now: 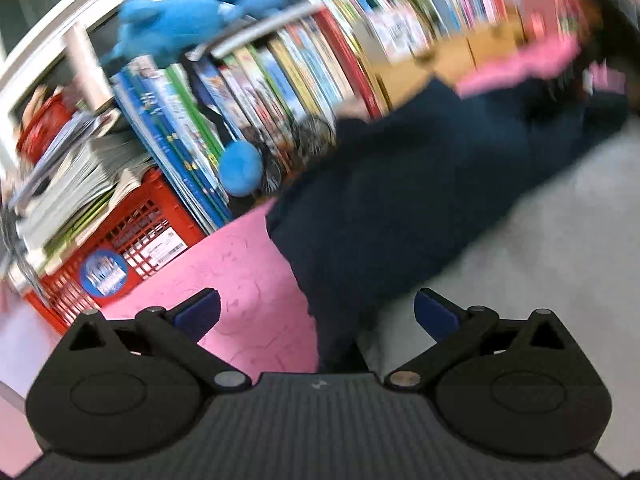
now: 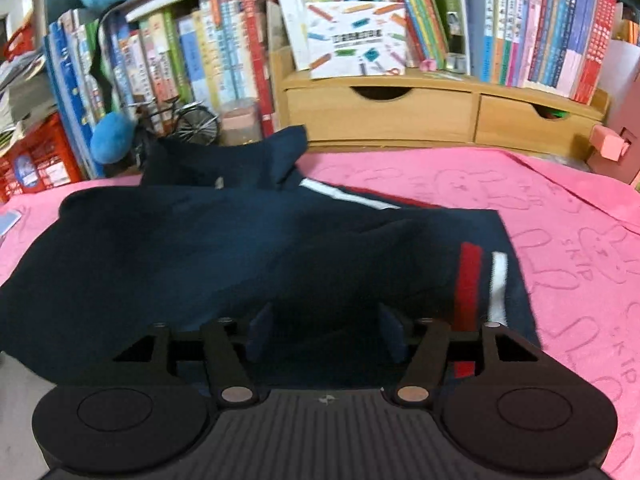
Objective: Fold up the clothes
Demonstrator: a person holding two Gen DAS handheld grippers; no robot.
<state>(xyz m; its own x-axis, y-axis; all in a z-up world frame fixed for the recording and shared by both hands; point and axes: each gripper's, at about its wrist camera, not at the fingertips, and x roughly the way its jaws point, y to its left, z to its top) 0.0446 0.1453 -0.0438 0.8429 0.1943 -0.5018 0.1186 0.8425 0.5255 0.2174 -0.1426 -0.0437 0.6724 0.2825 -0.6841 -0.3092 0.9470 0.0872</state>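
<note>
Right claw (image 2: 326,334) gapes over navy garment (image 2: 224,248), its front edge hidden.

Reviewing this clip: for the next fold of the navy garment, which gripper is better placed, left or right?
Right, probably. The right gripper sits open directly over the navy garment, near its striped edge. The left gripper is open at the garment's end, half over the pink towel, in a blurred view.

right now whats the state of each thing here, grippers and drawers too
left gripper: open, nothing between the pads
right gripper: open, low over the garment, not pinching it
navy garment: rumpled, partly folded over itself, red and white stripes showing
pink towel: spread flat under the garment
wooden drawers: shut
red crate: stacked with magazines
</note>
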